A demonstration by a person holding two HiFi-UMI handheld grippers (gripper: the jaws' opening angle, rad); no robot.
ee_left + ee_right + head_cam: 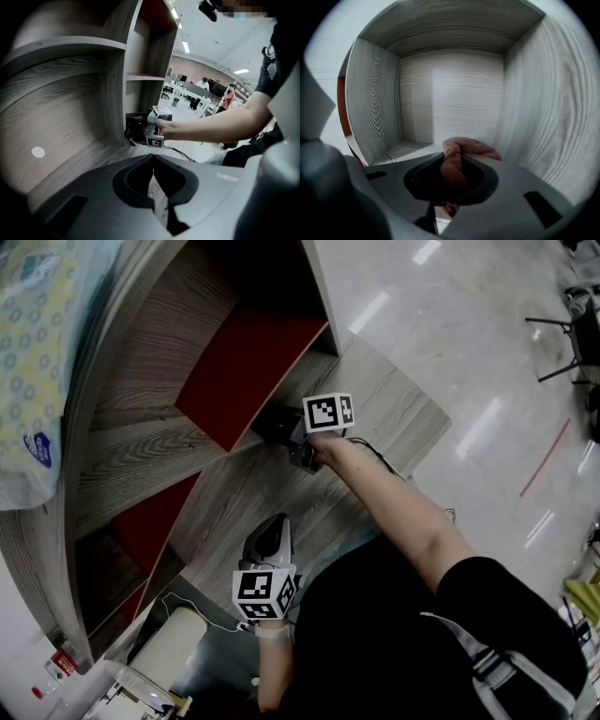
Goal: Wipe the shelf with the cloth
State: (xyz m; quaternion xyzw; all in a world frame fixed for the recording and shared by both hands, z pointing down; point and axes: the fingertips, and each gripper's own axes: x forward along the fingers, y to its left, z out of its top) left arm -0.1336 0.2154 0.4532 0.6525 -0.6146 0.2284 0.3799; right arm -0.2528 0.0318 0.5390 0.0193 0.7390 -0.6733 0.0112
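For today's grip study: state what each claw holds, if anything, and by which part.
The right claw pinches a soft pink cloth by a bunched fold. The left claw is shut on nothing.

cloth (461,149) partly hidden, perhaps bunched, inside the right claw (451,180).

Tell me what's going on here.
A person with a gripper in each hand is working at a wood-grain shelf unit. The right gripper is shut on a pinkish cloth and reaches into one grey compartment; whether the cloth touches a surface can't be told. The left gripper is shut and empty, nearer the person's body.
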